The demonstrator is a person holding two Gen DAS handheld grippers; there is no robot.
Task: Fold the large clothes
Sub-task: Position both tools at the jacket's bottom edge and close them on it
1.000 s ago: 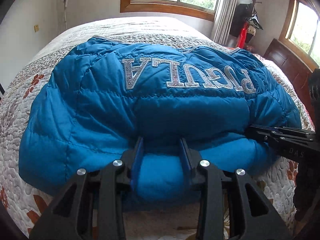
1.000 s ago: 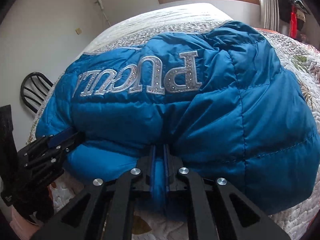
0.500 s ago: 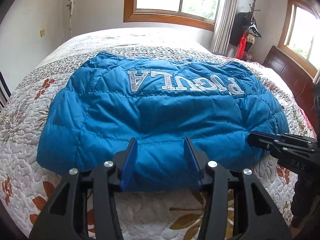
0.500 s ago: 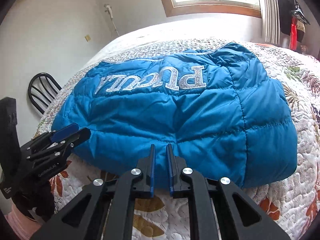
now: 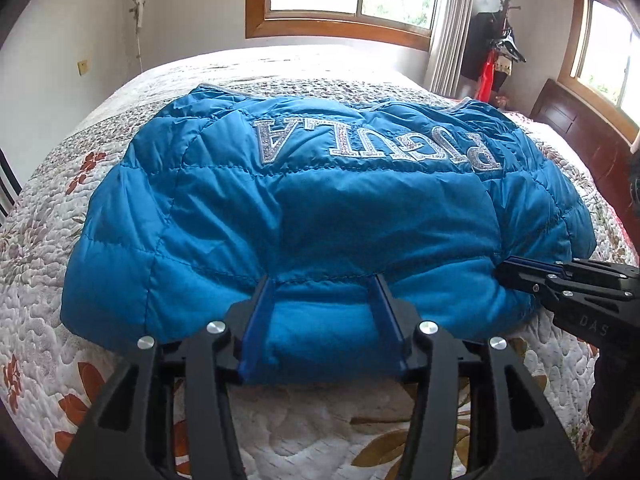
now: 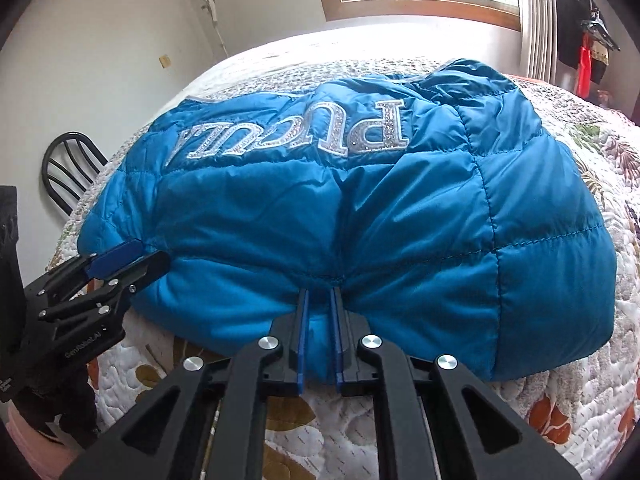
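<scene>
Left hand-held gripper (image 5: 324, 284) spread wide, right hand-held gripper (image 6: 320, 294) pinching jacket (image 5: 320, 208) hem between fingers.

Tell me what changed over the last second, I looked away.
Both grippers backed off, then came forward again to the near edge of the blue jacket. The left gripper straddles the fold, fingers wide open; the right gripper pinches a bunch of fabric. The jacket stayed folded on the bedspread, lettering up.

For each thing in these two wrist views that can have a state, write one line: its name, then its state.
blue puffer jacket: folded, lettering up, lying on the quilt
left gripper: open wide, straddling the jacket's near edge
right gripper: nearly shut, pinching the near edge
</scene>
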